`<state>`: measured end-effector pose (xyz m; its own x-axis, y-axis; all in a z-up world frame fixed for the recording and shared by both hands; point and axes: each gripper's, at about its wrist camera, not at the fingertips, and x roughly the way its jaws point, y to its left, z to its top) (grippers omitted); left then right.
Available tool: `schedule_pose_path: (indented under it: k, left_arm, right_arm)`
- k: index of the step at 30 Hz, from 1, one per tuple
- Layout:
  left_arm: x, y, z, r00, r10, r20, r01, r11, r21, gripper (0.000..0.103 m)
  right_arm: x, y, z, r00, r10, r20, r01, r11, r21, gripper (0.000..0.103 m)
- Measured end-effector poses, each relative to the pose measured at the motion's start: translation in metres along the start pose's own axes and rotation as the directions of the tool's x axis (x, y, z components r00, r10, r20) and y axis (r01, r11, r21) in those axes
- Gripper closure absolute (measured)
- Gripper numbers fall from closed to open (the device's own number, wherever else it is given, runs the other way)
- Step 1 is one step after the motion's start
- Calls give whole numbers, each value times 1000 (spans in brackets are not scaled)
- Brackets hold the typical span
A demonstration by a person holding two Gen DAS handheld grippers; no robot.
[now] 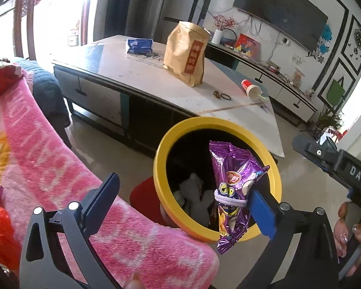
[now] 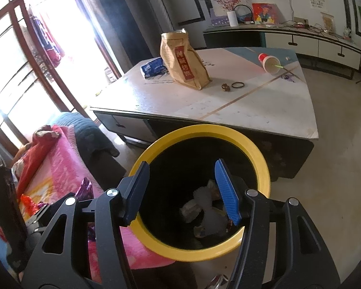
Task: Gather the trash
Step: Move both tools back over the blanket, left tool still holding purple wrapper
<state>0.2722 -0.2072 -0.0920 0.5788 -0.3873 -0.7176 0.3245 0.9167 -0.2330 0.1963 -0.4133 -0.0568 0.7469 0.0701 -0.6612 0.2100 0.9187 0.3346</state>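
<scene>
Left wrist: left gripper [image 1: 180, 200] spread wide, purple snack wrapper [image 1: 231, 190] hanging off one finger over yellow-rimmed bin [image 1: 180, 130]; right gripper [image 2: 180, 190] half-open, empty; paper bag [image 1: 186, 53], cup [image 1: 251, 89] left.

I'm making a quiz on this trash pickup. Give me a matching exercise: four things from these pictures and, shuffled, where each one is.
Things:
1. purple snack wrapper
2. brown paper bag
3. red paper cup
4. white crumpled paper

Places:
A. lying on its side on the table
B. at the bottom of the yellow bin
C. hanging by a hair tie from the left gripper's blue finger
D. standing on the table

Pairs: 1-C, 2-D, 3-A, 4-B
</scene>
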Motion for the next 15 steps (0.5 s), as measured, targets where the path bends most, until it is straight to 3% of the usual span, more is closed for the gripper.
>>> schedule_pose_path:
  k: [15]
  left_arm:
    - [-76,54,6,990,65,126,-54,994,-95,7]
  right_arm:
    - [-34,60,-6,991,129,42,-123,984,-132,47]
